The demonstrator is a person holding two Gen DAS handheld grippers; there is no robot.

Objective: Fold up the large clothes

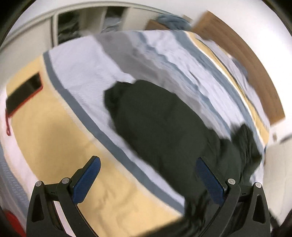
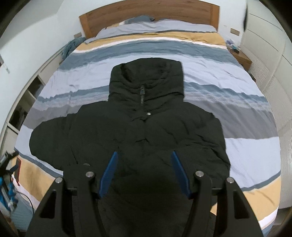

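Note:
A black padded jacket (image 2: pixel 146 131) lies front up on the striped bed (image 2: pixel 228 78). Its hood (image 2: pixel 147 73) points at the headboard and its zip is closed. One sleeve (image 2: pixel 49 134) spreads out to the left. My right gripper (image 2: pixel 144 153) hovers over the jacket's lower body, open, with nothing between its blue pads (image 2: pixel 109 171). The left wrist view is blurred by motion. There the jacket (image 1: pixel 164 127) runs diagonally to the lower right. My left gripper (image 1: pixel 147 160) is wide open above the jacket's edge and the yellow stripe, with nothing in it.
A wooden headboard (image 2: pixel 149 14) closes the far end of the bed. Open shelves (image 2: pixel 23 107) run along the left side. White wardrobe doors (image 2: pixel 270 60) and a nightstand (image 2: pixel 242 58) stand on the right. A dark flat item with a red edge (image 1: pixel 23 94) lies on the yellow stripe.

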